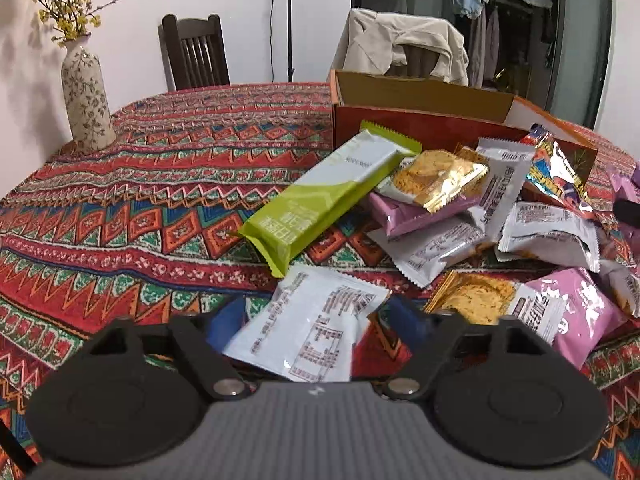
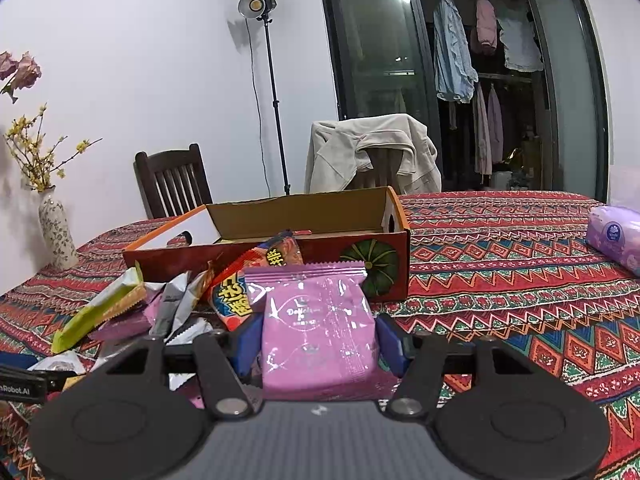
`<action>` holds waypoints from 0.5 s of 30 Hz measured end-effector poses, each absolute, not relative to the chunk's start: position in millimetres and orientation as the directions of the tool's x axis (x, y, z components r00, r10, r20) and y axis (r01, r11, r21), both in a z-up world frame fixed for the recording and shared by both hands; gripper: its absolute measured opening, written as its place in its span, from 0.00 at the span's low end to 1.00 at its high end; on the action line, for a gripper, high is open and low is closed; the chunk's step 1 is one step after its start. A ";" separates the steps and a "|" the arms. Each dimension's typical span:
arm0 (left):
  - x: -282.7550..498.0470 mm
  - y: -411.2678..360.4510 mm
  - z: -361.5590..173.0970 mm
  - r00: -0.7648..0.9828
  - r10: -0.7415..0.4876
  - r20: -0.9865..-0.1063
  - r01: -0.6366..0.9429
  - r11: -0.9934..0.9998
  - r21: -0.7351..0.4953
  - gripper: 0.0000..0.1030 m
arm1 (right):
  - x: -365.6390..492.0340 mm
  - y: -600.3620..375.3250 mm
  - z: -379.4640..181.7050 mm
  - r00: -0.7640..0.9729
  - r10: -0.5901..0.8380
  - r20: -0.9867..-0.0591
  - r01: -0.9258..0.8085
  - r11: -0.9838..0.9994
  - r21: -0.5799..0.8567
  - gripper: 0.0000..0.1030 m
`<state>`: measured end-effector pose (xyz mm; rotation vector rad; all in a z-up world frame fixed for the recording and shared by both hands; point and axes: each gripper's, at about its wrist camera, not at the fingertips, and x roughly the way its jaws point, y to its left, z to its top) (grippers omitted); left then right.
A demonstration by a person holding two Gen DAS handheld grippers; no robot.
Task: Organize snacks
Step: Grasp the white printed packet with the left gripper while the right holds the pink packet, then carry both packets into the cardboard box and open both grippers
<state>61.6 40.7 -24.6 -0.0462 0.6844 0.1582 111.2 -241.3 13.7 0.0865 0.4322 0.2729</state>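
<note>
While right hand-held gripper clamps pink packet (upright), box just behind.

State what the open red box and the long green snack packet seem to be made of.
Open red box: likely cardboard, brown raw inside, printed matte outside. Long green snack packet: probably plastic film, smooth with slight sheen, crimped serrated ends.

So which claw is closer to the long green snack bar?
Left. The left claw sits just below the green snack bar, around a white packet. The right claw, holding a pink packet, is farther right.
</note>
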 end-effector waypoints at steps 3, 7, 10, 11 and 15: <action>57.2 41.0 -22.6 0.776 0.099 -0.623 -0.140 0.990 -0.017 0.47 | 111.1 -241.7 13.6 0.872 0.279 -0.402 -0.241 0.960 0.142 0.59; 50.5 37.5 -21.8 0.790 0.101 -0.604 -0.138 0.990 -0.015 0.45 | 110.8 -242.2 13.9 0.872 0.280 -0.401 -0.244 0.960 0.140 0.59; 44.3 34.5 -16.9 0.810 0.093 -0.578 -0.128 0.992 -0.021 0.45 | 109.1 -240.5 14.7 0.876 0.280 -0.394 -0.248 0.960 0.131 0.59; 42.0 33.3 -14.3 0.819 0.091 -0.566 -0.125 0.992 -0.021 0.45 | 108.2 -239.9 15.1 0.877 0.279 -0.391 -0.249 0.960 0.127 0.59; 34.4 29.9 1.8 0.862 0.088 -0.499 -0.120 0.992 -0.033 0.45 | 103.6 -236.3 16.7 0.877 0.288 -0.386 -0.267 0.958 0.108 0.59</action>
